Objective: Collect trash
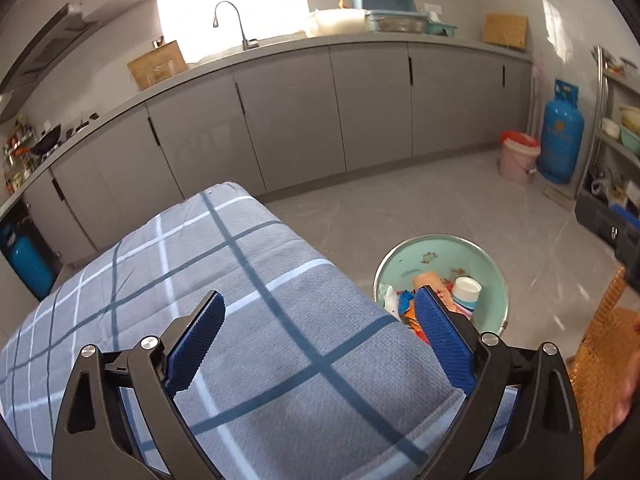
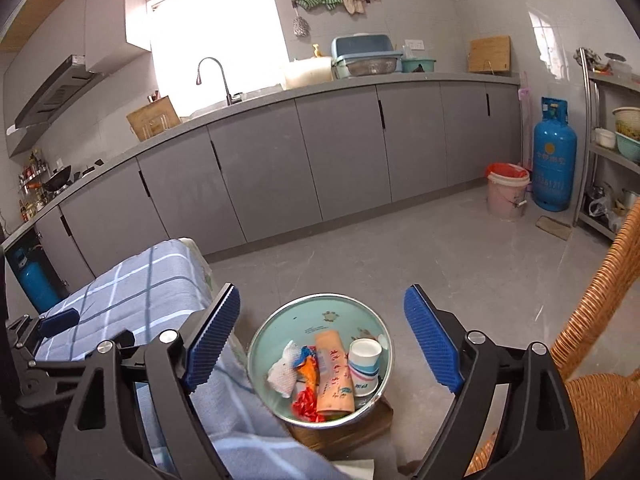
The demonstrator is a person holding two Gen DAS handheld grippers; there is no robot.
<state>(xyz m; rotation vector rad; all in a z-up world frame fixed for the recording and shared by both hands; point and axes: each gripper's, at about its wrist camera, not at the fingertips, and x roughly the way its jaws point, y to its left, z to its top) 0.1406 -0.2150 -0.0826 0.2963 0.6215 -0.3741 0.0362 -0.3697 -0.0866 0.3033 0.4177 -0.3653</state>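
A pale green bin stands beside the table and holds trash: a white paper cup, an orange tube, a crumpled white tissue and coloured wrappers. My right gripper is open and empty, above the bin. My left gripper is open and empty, above the checked tablecloth. The bin also shows at the right in the left wrist view, with the cup in it. My left gripper's fingertip shows at the far left in the right wrist view.
Grey kitchen cabinets run along the back wall. A wicker chair stands at the right. A pink bucket and a blue gas cylinder stand at the far right, next to a metal shelf.
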